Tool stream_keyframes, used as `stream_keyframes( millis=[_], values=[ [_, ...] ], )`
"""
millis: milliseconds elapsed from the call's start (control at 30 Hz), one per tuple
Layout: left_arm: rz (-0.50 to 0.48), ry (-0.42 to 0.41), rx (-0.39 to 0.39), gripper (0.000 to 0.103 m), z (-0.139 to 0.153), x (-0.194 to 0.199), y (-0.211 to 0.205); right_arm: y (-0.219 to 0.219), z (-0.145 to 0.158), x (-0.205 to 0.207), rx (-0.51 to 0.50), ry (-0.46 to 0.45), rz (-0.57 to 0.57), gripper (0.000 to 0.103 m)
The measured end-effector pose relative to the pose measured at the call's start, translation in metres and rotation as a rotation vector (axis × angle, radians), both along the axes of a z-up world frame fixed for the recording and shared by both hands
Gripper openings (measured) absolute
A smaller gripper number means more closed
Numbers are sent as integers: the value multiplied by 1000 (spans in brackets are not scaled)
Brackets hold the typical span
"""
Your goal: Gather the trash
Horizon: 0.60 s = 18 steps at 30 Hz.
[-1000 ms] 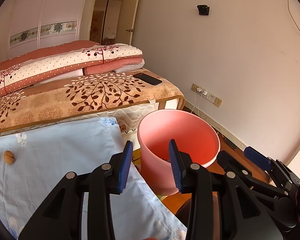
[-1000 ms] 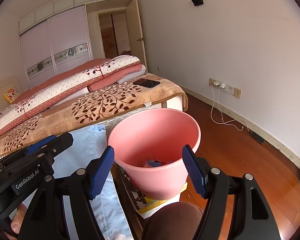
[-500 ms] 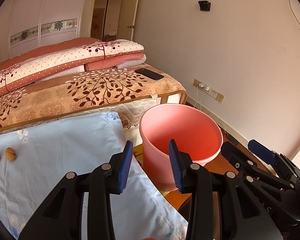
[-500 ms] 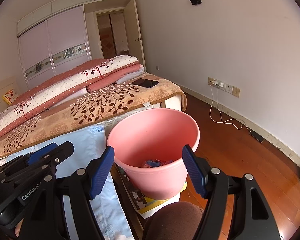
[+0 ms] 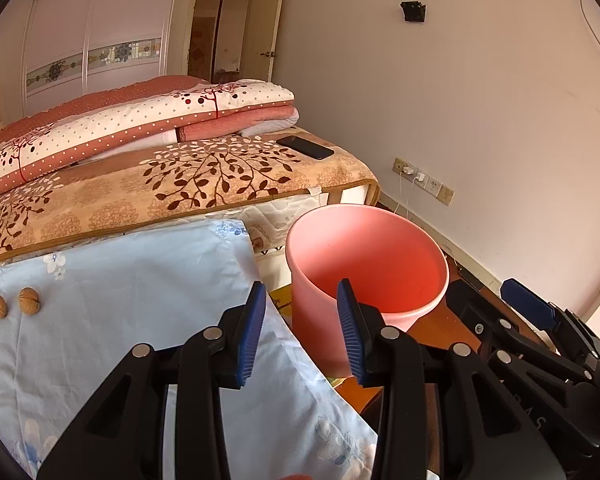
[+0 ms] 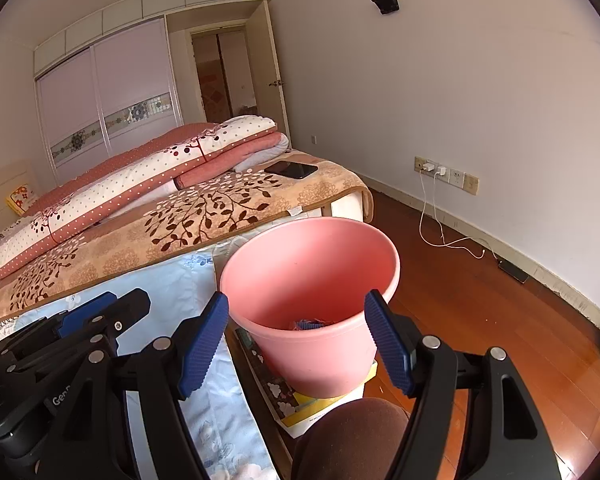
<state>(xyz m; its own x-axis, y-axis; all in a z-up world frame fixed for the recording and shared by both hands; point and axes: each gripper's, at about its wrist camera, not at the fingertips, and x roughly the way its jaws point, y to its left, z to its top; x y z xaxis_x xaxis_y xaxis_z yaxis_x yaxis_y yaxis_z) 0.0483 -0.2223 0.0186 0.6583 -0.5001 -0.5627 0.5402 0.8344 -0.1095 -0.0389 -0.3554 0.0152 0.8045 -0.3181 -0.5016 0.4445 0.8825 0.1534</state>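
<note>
A pink bin [image 5: 366, 264] stands on a box beside the bed; it also shows in the right wrist view [image 6: 312, 304], with some crumpled trash [image 6: 310, 324] at its bottom. Two walnut shells [image 5: 18, 302] lie on the light blue sheet [image 5: 140, 292] at the left. My left gripper [image 5: 300, 332] is open and empty, above the sheet's edge next to the bin. My right gripper [image 6: 296, 344] is open and empty, in front of the bin, with its fingers wide either side of it. The left gripper's body also shows in the right wrist view at the lower left.
A bed with a leaf-patterned blanket [image 5: 188, 188] and folded quilts [image 5: 140, 120] lies behind. A black phone [image 5: 305, 147] rests on the blanket corner. Wall sockets with a charger cable [image 6: 436, 216] are to the right, above wooden floor [image 6: 500, 320]. A brown knee [image 6: 352, 436] is below the bin.
Both grippers have drifted slightly back and up from the bin; the view has shifted a little. The jaws have stayed open and empty.
</note>
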Motion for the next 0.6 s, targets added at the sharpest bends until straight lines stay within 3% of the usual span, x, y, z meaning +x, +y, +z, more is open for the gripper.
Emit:
stream_keyframes(
  millis=[600],
  values=[
    [26,-28,-16,37,7,-30,15,10,2,-31,-16,-24,7,69]
  ],
)
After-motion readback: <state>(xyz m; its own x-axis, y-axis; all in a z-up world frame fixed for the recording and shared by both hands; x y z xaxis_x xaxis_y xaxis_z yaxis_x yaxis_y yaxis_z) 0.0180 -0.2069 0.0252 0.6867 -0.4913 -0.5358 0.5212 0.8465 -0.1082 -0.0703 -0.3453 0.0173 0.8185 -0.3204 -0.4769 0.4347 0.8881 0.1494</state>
